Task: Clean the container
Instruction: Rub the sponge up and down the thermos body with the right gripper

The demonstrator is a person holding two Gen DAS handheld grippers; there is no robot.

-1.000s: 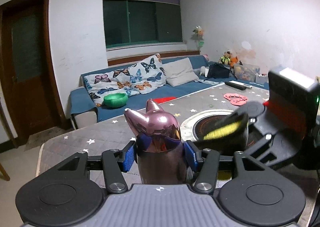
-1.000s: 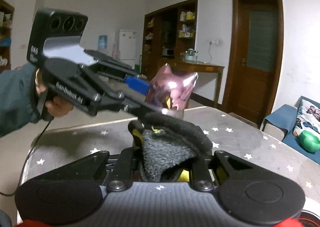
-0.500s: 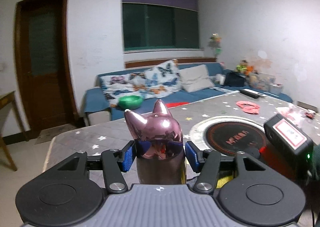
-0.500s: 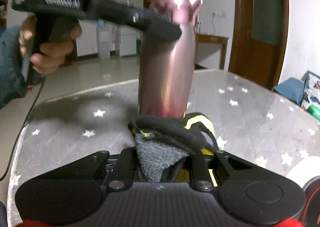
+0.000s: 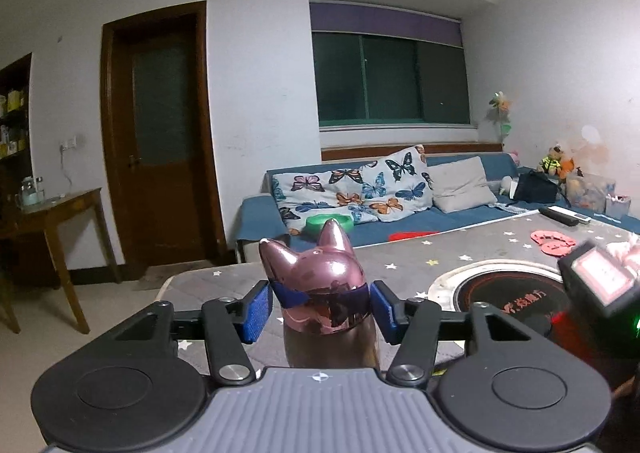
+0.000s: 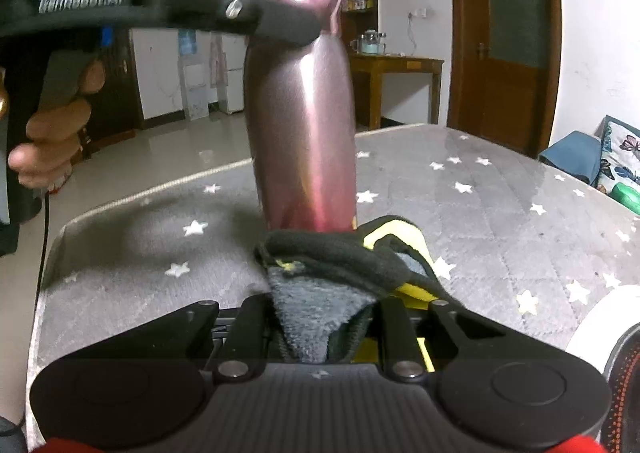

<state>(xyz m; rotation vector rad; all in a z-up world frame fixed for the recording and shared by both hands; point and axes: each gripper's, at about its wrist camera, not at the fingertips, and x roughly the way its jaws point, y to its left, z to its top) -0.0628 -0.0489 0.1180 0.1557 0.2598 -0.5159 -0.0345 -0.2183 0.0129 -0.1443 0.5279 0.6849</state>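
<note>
Container (image 5: 320,293), pink metal with eared lid, stands upright on the counter (image 6: 500,205), pinched by the left claw (image 5: 322,303). Right claw (image 6: 320,317), pinching the cloth (image 6: 320,309), has dropped from lid to base; wiping appears well advanced.

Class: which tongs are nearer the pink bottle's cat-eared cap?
Left. The left tongs straddle the cap of the pink bottle; the right tongs, clamping a cloth, sit down near its base.
</note>
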